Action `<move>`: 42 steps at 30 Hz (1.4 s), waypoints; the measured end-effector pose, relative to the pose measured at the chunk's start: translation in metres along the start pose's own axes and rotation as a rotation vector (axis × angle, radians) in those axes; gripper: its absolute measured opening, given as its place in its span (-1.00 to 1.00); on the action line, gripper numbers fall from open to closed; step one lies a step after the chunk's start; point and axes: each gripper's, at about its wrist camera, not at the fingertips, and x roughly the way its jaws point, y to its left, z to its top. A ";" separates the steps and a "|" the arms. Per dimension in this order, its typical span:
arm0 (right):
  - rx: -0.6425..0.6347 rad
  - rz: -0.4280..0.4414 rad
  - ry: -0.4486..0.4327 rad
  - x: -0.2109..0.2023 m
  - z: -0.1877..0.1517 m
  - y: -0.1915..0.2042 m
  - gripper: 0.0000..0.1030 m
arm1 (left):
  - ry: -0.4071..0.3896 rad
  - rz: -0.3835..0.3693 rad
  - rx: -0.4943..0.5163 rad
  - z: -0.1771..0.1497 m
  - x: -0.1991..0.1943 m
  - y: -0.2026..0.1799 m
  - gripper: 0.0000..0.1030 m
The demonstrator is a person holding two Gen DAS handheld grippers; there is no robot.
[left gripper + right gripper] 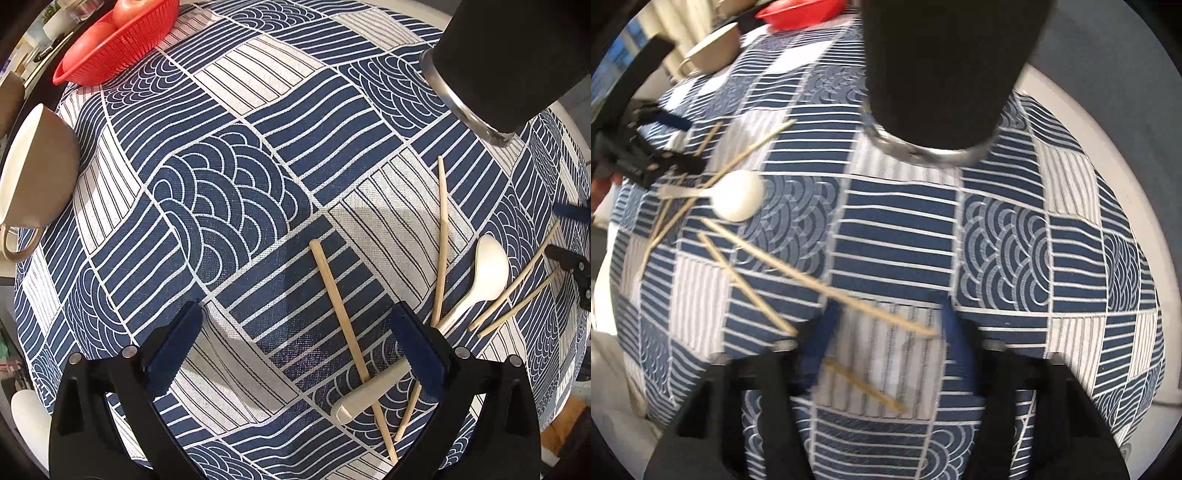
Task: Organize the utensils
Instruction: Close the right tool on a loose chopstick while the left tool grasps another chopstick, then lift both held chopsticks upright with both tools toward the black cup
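Observation:
Several wooden chopsticks (345,325) and a white spoon (484,280) lie scattered on the blue-and-white patterned tablecloth (236,206). My left gripper (295,343) is open just above the cloth, with a chopstick and the spoon's handle crossing near its right finger. A tall black holder with a metal rim (491,62) stands at the far right. In the right wrist view my right gripper (886,332) is open over two chopsticks (820,280), with a short one (864,386) between its fingers. The spoon (738,201) lies at the left and the holder (942,74) is straight ahead.
A red basket with tomatoes (114,40) sits at the far left corner. A beige cup (37,173) stands at the left edge. The round white table rim (1108,158) shows on the right. The left gripper (646,158) appears in the right wrist view at the left.

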 end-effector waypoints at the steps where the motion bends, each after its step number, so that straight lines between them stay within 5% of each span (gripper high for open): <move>1: -0.014 0.007 0.006 -0.001 0.000 0.005 -0.67 | 0.003 0.001 -0.008 0.001 0.000 0.001 0.92; 6: -0.019 -0.011 0.009 -0.008 -0.013 0.017 -0.89 | -0.010 -0.002 -0.019 0.001 -0.005 0.007 0.72; 9: 0.077 0.018 0.007 -0.011 -0.029 0.005 -0.91 | -0.010 -0.006 -0.027 -0.005 -0.018 0.022 0.11; 11: 0.117 0.026 0.002 -0.017 -0.045 -0.004 -0.90 | 0.001 -0.015 -0.049 -0.009 -0.021 0.037 -0.58; 13: 0.163 0.035 -0.003 -0.019 -0.059 -0.011 -0.90 | 0.016 -0.038 -0.076 -0.015 -0.022 0.049 -0.77; 18: 0.282 0.060 -0.039 -0.033 -0.088 -0.022 -0.91 | 0.026 -0.120 -0.150 -0.032 -0.025 0.070 -0.88; 26: 0.472 0.106 -0.177 -0.076 -0.139 -0.024 -0.91 | 0.050 -0.088 -0.073 -0.068 -0.034 0.069 -0.91; 42: 0.516 0.084 -0.368 -0.132 -0.143 -0.004 -0.93 | -0.057 -0.108 -0.088 -0.135 -0.110 0.071 -0.91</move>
